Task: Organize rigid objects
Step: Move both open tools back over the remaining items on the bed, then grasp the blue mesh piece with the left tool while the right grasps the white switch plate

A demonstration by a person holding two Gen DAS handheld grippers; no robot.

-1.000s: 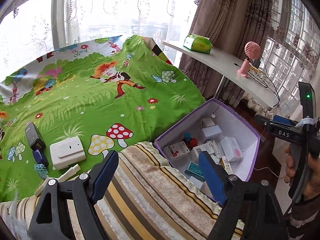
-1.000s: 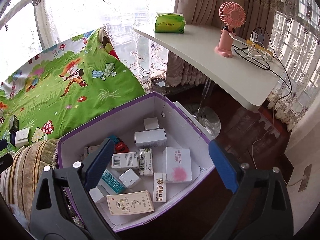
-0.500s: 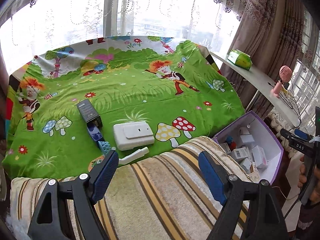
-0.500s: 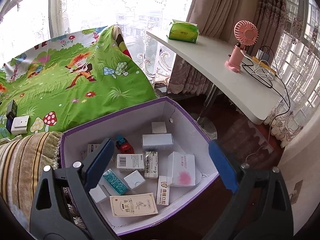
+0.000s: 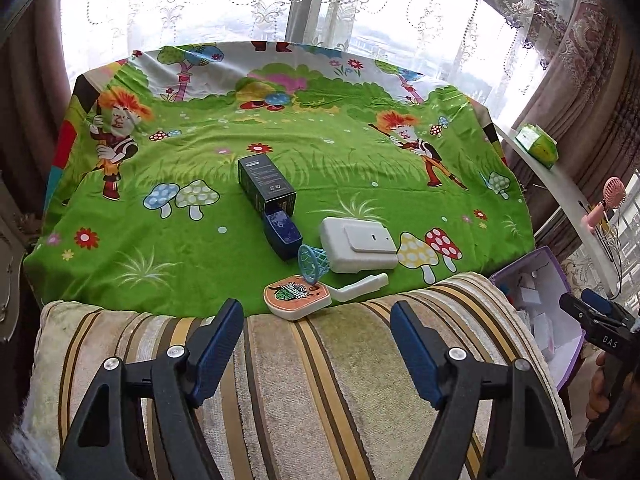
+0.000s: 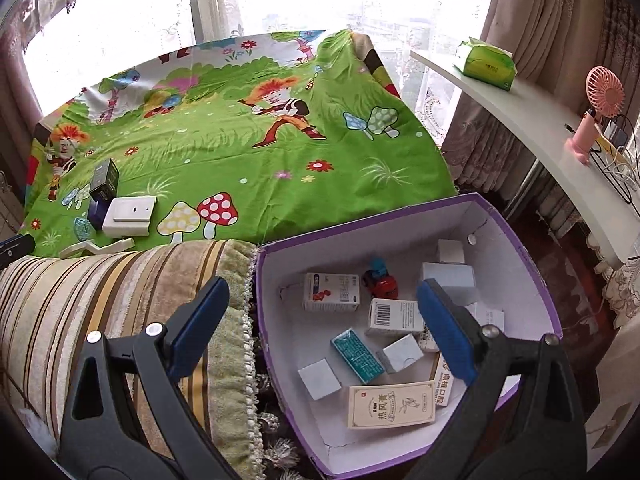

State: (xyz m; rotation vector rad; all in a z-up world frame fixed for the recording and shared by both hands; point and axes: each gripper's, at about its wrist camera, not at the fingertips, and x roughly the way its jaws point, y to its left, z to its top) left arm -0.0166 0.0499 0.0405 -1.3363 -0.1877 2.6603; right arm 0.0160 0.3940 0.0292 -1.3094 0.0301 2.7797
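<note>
Although the green cartoon bedsheet (image 5: 320, 168) fills the left view, its far edge fades into window glare, and the purple box (image 6: 404, 220) is cut off there at the right rim. In that box lie small cartons and a red toy car (image 6: 380, 282), some print too small to read. A black carton (image 5: 266, 186), a white switch box (image 5: 358, 244) and a toy basketball hoop (image 5: 304, 284) sit close together on the sheet. The left gripper (image 5: 316, 346) tilts down over a striped cushion (image 5: 320, 392), its fingers having just narrowed, spread and grasping nothing. The right gripper (image 6: 322, 330) hangs released, straddling the box's near wall.
</note>
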